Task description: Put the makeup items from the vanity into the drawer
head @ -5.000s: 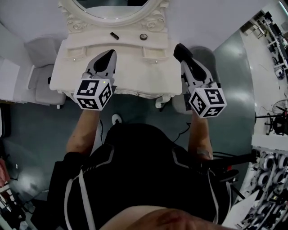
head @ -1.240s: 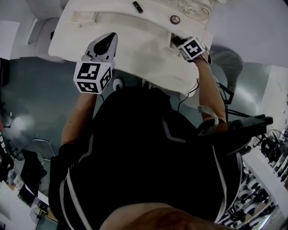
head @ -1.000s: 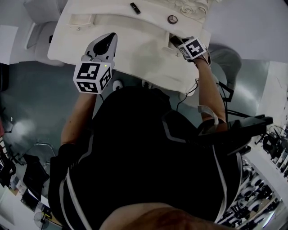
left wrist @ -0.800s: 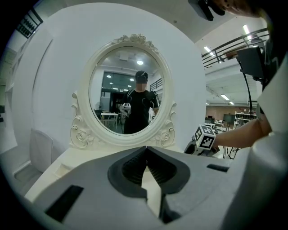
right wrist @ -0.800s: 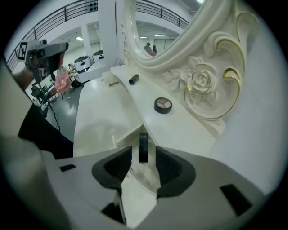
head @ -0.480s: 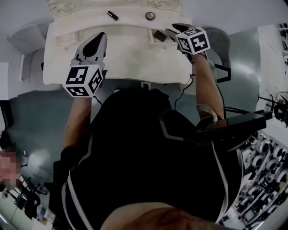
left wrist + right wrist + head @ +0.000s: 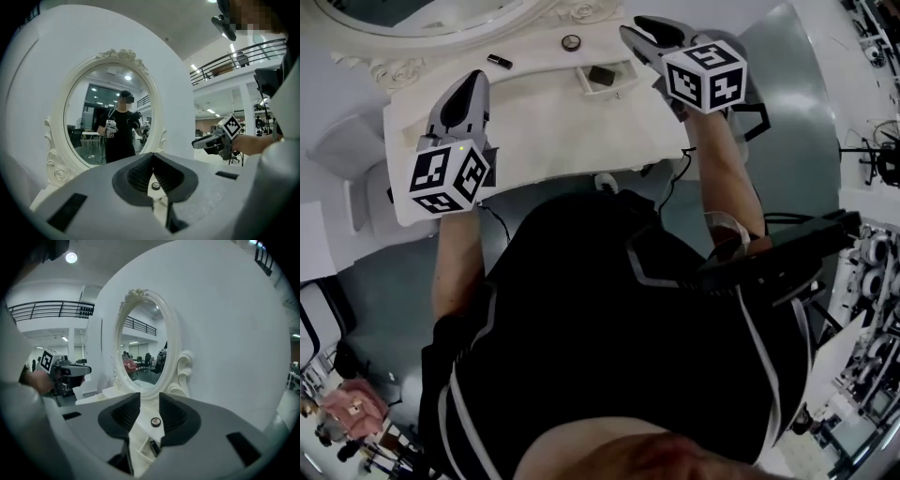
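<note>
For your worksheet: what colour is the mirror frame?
The mirror frame is white; left gripper view best.

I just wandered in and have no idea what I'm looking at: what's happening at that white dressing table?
A person stands at a white vanity with a gripper in each hand, clearing makeup into its small drawer. The drawer is open and a dark item lies in it. A round compact and a small black stick sit by the mirror. The right gripper hovers near the drawer, its jaws closing on nothing. The left gripper is shut and empty.
</note>
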`<state>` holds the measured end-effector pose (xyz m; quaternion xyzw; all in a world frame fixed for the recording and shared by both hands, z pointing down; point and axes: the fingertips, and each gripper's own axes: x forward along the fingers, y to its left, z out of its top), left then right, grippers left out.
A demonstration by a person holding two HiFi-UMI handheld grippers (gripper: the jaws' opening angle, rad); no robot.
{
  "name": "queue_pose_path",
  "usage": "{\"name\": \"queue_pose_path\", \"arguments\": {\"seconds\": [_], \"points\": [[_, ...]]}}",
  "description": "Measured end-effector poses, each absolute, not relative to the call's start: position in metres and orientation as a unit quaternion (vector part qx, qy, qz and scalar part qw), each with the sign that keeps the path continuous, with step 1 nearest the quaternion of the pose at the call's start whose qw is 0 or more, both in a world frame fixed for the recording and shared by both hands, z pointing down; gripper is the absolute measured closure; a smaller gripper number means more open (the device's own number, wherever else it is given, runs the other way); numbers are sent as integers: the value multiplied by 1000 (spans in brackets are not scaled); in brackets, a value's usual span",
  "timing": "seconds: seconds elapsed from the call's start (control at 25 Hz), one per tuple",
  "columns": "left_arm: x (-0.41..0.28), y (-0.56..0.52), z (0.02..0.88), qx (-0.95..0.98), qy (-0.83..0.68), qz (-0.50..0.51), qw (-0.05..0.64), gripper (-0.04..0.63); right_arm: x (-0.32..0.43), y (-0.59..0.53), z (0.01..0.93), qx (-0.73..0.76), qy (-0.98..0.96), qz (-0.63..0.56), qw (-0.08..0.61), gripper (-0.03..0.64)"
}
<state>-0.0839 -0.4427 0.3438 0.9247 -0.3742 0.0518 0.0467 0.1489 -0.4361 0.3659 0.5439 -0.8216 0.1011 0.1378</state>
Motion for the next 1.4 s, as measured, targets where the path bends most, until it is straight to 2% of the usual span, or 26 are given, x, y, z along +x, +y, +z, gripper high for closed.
{"name": "queue_pose_path", "arguments": {"seconds": [0.52,1.4], "points": [[-78,-444,307,932,-360,7,43,591,155,-403,300,591,-802,50,65,601],[-73,-445,306,932,-360,8,45,591,153,-396,289,603,-793,20,80,612]]}}
